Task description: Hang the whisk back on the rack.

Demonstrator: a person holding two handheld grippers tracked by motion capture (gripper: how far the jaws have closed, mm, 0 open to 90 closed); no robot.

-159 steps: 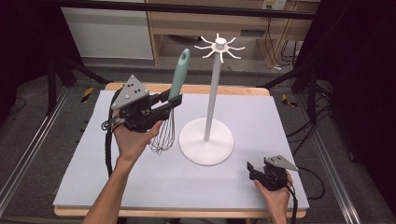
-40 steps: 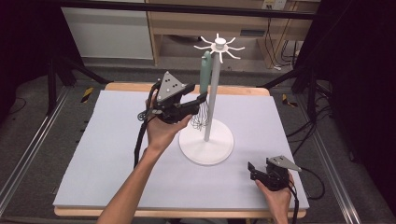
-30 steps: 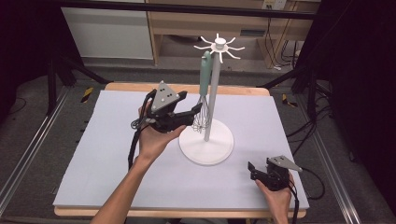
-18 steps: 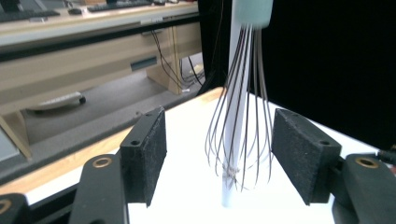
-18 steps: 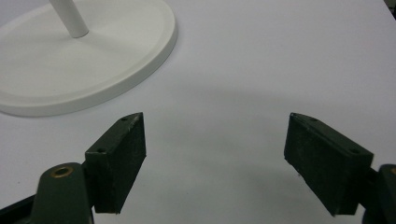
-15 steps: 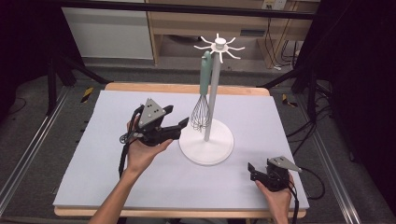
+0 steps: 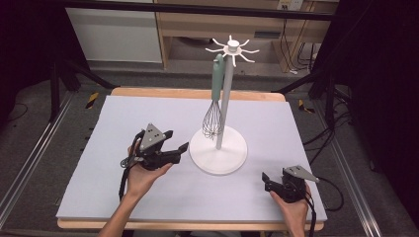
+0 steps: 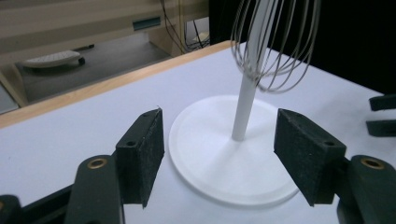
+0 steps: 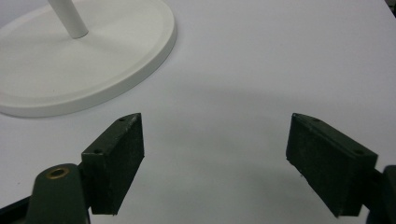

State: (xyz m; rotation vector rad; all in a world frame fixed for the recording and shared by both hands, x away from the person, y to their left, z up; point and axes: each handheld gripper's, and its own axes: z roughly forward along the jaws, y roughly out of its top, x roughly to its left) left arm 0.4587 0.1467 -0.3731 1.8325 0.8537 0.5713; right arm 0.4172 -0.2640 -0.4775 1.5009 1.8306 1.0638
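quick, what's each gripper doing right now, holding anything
left gripper: jaws opening, nothing between them; the whisk hangs on the stand.
right gripper: jaws opening, nothing between them.

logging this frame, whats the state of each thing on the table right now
whisk: hanging upright from a hook of the stand, wires down, free of both claws
stand: upright on the table
left claw: jaws opening, nothing between them, beside the stand's base
right claw: jaws opening, empty, low over the table
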